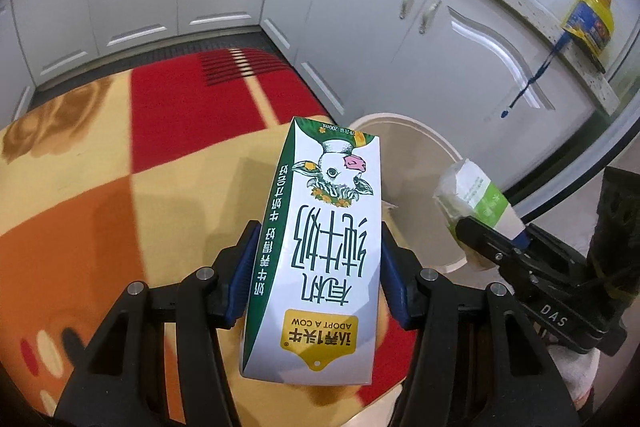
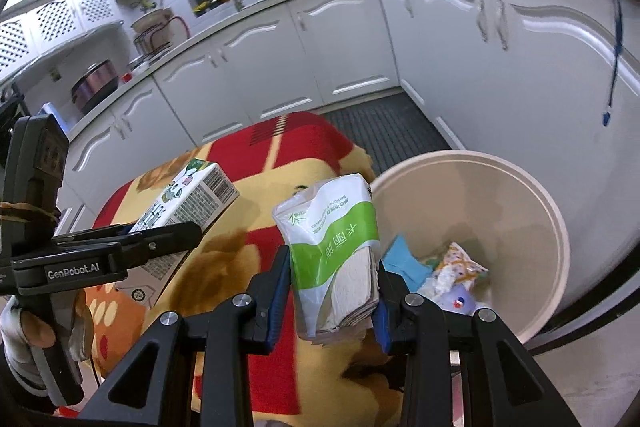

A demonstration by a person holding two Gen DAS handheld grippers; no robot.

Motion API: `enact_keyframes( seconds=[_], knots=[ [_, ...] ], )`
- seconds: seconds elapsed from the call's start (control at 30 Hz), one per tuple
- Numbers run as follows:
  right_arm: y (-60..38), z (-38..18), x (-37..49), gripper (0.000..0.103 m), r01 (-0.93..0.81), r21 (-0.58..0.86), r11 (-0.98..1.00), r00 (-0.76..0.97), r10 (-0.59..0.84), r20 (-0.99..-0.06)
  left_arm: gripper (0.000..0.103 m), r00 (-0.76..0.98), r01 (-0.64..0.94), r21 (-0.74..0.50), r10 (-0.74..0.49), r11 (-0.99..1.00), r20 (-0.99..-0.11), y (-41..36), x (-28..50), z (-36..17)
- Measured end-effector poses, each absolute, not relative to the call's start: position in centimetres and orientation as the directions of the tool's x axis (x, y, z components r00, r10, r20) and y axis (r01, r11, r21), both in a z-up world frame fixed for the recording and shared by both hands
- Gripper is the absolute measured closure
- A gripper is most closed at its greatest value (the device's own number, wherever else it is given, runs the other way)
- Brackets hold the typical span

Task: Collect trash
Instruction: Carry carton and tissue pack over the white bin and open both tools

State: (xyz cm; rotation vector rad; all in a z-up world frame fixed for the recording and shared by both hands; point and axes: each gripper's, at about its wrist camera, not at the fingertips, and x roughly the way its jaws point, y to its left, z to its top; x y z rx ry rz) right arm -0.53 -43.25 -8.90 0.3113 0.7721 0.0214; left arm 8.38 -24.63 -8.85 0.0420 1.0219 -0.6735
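Carton is clamped lengthwise in left gripper and tissue pack is pinched in right gripper, both held above rug beside bin, likely for dropping in.

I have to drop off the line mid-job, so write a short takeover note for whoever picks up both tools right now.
Left tool: shut on the milk carton, held above the patterned rug.
Right tool: shut on the tissue pack, near the rim of the trash bin but not yet over its opening.
Done: some wrappers and scraps already lie in the bin.
Left: carry the tissue pack over the bin and release it, then probably do the same with the milk carton. The bin stands on the floor by the white cabinets. Whether more trash remains elsewhere cannot be seen.
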Motion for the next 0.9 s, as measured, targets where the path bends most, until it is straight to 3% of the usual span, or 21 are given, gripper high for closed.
enact_keyframes(
  seconds=[0.9],
  knots=[
    [-50.7, -12.9, -0.6, 0.069, 0.275, 0.304, 0.912, 0.659, 0.051, -0.750, 0.051, 0.226, 0.566, -0.357, -0.556, 0.744, -0.800, -34.5, 10.8, -11.6]
  ],
)
